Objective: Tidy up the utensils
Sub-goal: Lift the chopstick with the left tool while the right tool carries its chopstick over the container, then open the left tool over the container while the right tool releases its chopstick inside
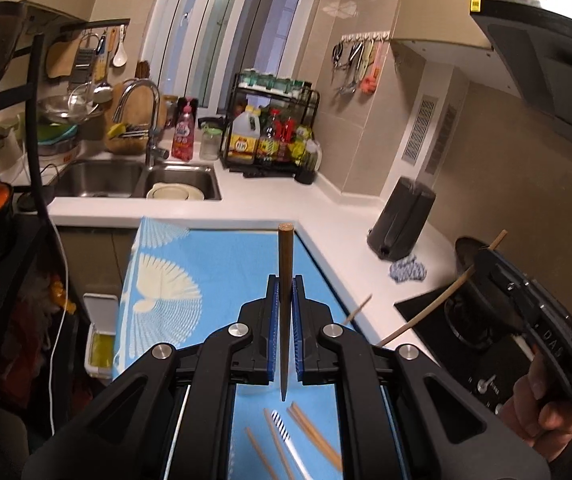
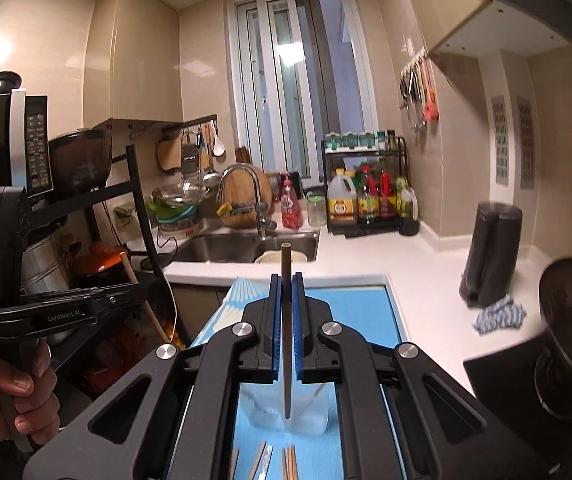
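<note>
My left gripper is shut on a dark brown chopstick that stands upright, tip down, above the blue patterned mat. Several loose chopsticks and a striped-handled utensil lie on the mat below it. My right gripper is shut on another dark chopstick, held upright over a clear plastic container on the mat. More chopsticks lie in front of the container. The right gripper also shows at the right of the left wrist view, holding a pale stick.
A white counter wraps round the mat, with a double sink, a condiment rack, a dark knife block, a checked cloth and a stove with a black pan. A shelf with a microwave stands at left.
</note>
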Demonstrator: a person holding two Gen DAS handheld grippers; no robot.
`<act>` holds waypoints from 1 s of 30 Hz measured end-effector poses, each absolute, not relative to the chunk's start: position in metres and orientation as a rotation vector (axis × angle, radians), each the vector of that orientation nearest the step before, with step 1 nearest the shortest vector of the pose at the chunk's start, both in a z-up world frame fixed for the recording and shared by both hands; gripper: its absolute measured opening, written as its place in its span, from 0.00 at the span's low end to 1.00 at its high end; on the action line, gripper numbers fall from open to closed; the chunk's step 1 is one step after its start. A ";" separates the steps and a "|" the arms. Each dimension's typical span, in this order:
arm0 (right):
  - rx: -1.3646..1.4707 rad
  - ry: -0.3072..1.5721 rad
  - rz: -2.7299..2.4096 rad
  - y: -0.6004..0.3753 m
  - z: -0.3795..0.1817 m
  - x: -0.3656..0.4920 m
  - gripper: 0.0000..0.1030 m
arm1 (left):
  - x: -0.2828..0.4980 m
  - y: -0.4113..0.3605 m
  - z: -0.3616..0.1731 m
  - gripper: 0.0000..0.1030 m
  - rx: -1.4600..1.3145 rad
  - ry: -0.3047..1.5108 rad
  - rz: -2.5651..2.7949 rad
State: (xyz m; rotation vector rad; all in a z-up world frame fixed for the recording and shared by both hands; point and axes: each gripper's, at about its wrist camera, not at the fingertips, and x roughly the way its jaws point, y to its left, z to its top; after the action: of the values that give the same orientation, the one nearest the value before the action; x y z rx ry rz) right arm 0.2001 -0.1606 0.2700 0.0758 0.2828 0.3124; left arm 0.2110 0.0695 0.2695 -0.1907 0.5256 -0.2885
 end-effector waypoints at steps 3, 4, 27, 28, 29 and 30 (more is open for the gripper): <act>0.052 0.257 0.291 -0.153 0.273 0.220 0.05 | 0.227 0.068 0.282 0.06 -0.191 0.474 -0.280; 0.049 0.254 0.287 -0.151 0.269 0.228 0.05 | 0.232 0.068 0.283 0.06 -0.193 0.467 -0.280; 0.106 0.528 0.303 -0.167 0.135 0.240 0.21 | 0.241 0.064 0.160 0.36 -0.160 0.539 -0.254; 0.106 0.528 0.302 -0.169 0.133 0.233 0.25 | 0.235 0.065 0.161 0.36 -0.159 0.529 -0.253; 0.104 0.528 0.299 -0.171 0.131 0.226 0.25 | 0.225 0.066 0.162 0.36 -0.154 0.518 -0.244; 0.103 0.525 0.296 -0.172 0.129 0.218 0.25 | 0.216 0.067 0.162 0.36 -0.148 0.504 -0.231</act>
State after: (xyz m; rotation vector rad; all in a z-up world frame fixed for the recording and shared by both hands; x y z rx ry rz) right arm 0.2180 -0.1725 0.1289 0.1025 0.5246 0.2961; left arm 0.2162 0.0668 0.1621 -0.1481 0.5045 -0.2313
